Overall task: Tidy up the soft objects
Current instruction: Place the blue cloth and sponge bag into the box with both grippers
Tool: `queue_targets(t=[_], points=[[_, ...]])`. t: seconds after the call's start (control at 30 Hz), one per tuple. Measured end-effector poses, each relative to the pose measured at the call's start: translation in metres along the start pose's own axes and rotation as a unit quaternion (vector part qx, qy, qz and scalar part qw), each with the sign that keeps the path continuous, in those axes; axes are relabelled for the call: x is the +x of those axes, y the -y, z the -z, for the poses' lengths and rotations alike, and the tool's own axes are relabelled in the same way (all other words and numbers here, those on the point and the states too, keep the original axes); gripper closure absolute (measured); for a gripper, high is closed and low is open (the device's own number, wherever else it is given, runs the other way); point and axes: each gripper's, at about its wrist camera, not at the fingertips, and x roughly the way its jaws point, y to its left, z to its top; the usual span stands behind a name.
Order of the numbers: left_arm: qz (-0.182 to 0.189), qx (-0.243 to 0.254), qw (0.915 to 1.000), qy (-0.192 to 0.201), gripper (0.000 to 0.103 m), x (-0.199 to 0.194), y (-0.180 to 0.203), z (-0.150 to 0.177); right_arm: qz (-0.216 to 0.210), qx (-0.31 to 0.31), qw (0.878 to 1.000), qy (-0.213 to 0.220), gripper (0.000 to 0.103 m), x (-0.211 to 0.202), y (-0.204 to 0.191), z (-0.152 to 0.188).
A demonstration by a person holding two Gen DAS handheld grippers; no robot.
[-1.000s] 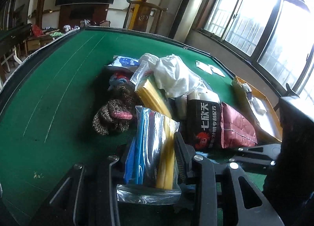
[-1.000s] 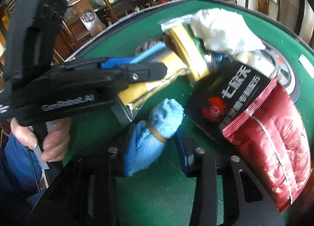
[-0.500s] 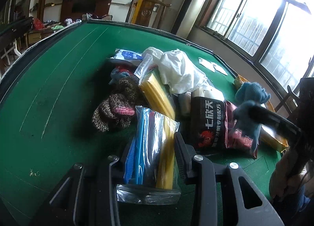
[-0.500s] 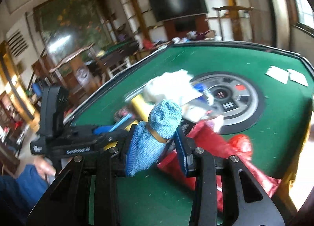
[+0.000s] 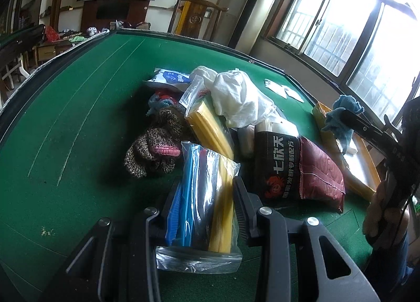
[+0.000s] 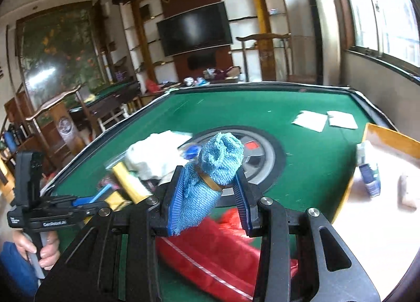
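Green felt table [image 5: 78,118] remains heaped at twelve o'clock as right gripper [image 6: 210,191] pinches blue cloth [image 6: 212,173], left gripper [image 5: 204,212] pinching bagged cloths [image 5: 207,197], sorting barely begun.

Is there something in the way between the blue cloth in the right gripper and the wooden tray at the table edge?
Nothing visible blocks it. The blue cloth is held above the red bag; only open green table separates it from the wooden tray.
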Motion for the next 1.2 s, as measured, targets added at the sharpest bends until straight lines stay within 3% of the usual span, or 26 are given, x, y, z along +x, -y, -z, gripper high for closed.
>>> queue_targets(t=[0.17,0.33,0.47,0.53,0.63,0.73,0.77,1.0,1.2], points=[[-0.001,-0.002,1.0,0.007,0.066,-0.003,-0.002,0.0,0.014,0.014,1.0,0.01,0.067,-0.008,0.016,-0.007],[-0.002,-0.001,0.9999,0.017,0.066,-0.007,-0.001,0.001,0.068,0.022,0.997,0.034,0.067,-0.023,0.033,-0.012],[0.001,0.016,0.9994,0.031,0.067,-0.012,0.007,0.001,0.141,0.041,0.988,0.035,0.067,-0.029,0.061,-0.016],[0.001,0.032,0.9986,0.042,0.067,-0.016,0.014,0.002,0.205,0.03,0.978,0.033,0.067,-0.033,0.073,-0.019],[0.02,0.038,0.9982,0.043,0.067,-0.019,0.025,0.002,0.304,0.021,0.952,0.026,0.067,-0.04,0.096,-0.024],[0.038,0.054,0.9969,0.041,0.066,-0.02,0.044,-0.001,0.401,0.006,0.916,0.011,0.067,-0.047,0.116,-0.029],[0.045,0.06,0.9963,0.04,0.066,-0.02,0.053,-0.003,0.416,0.009,0.909,0.002,0.067,-0.05,0.125,-0.031],[0.139,0.111,0.9837,0.024,0.066,-0.004,0.149,-0.03,0.474,0.027,0.879,-0.032,0.067,-0.074,0.174,-0.029],[0.178,0.15,0.9721,-0.028,0.066,0.054,0.243,-0.043,0.463,0.073,0.882,-0.048,0.067,-0.092,0.209,-0.021]])
